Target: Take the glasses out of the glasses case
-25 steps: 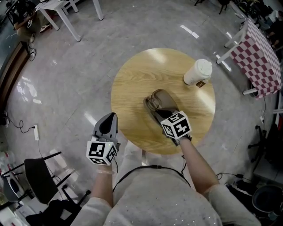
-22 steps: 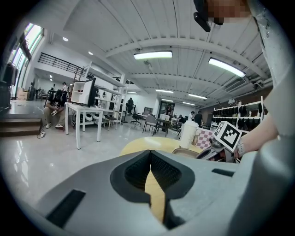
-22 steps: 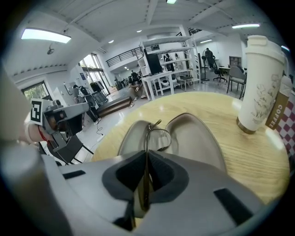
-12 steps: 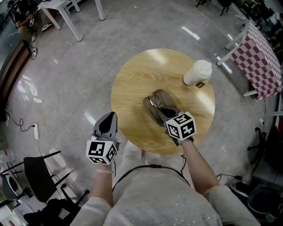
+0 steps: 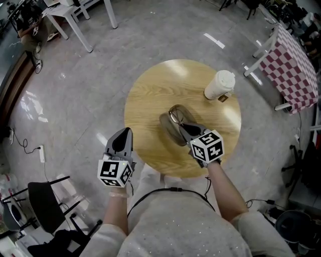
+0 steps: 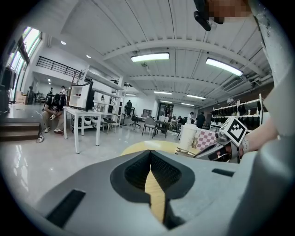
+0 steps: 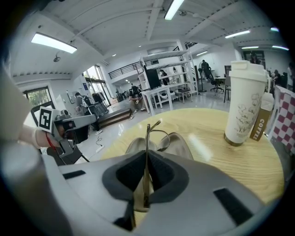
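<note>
A soft grey-brown glasses case (image 5: 171, 129) lies open near the middle of the round wooden table (image 5: 150, 95). My right gripper (image 5: 187, 130) is shut on thin metal-framed glasses (image 7: 148, 133) and holds them by the frame just above the case (image 7: 180, 145). The glasses (image 5: 175, 116) stick out past the jaws, with one lens loop above the case's mouth. My left gripper (image 5: 125, 138) hangs off the table's near-left edge, shut with nothing in it (image 6: 150, 168).
A white lidded cup (image 5: 219, 84) with a brown tag stands at the table's far right (image 7: 244, 103). A red-checked table (image 5: 296, 65) is off to the right, a white table (image 5: 75, 12) at the far left, and a black chair (image 5: 45, 201) by my left side.
My right gripper has risen and drawn back a little toward me, bringing the glasses up out of the case. The left gripper has stayed put.
</note>
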{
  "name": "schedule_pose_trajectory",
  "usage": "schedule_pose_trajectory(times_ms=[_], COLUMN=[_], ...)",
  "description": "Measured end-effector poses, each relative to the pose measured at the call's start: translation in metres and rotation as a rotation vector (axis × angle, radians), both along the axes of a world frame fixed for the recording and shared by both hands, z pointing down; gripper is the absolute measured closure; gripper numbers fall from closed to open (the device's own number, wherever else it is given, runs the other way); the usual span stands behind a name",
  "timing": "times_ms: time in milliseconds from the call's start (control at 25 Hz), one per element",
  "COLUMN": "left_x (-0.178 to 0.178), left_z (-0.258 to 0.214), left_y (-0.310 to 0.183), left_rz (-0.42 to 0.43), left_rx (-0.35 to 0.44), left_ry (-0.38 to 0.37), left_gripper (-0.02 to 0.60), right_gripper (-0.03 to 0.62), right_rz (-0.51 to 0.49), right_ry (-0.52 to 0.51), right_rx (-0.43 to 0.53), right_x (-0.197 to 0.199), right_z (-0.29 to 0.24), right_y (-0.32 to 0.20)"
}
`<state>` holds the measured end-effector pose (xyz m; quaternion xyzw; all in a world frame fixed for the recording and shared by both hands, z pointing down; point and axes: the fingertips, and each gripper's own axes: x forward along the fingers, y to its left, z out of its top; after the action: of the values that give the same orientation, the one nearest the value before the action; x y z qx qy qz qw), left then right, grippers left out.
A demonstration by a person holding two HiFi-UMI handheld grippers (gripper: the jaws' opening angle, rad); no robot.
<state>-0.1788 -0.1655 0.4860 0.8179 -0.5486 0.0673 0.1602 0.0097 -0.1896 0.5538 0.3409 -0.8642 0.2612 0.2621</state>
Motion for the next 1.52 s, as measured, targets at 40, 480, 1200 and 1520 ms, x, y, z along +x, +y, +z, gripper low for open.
schedule_pose_trajectory(times_ms=[40,480,1200,1520], left_x=[0.0,-0.001,0.0,-0.002], left_z=[-0.001,-0.015,-0.033,-0.044], left_y=[-0.001,-0.009,-0.012,-0.011], left_rz=[0.0,-0.006,-0.004,-0.013], left_rx=[0.003,0.036,0.082,0.108], left_ry=[-0.001,-0.01,-0.017,-0.021], left_gripper=[0.577,0.577,0.577,0.577], right_gripper=[0.574,0.574,0.574,0.574], right_rz=[0.004,0.011,0.044,0.055], right_ry=[-0.005,-0.043,-0.089,-0.111], right_rx=[0.005,0.083,0.188,0.24], right_x=[0.001,0.006,0.016,0.02], right_z=[-0.002,-0.028,-0.06,-0.075], right_y=[-0.001,-0.007,-0.009,-0.007])
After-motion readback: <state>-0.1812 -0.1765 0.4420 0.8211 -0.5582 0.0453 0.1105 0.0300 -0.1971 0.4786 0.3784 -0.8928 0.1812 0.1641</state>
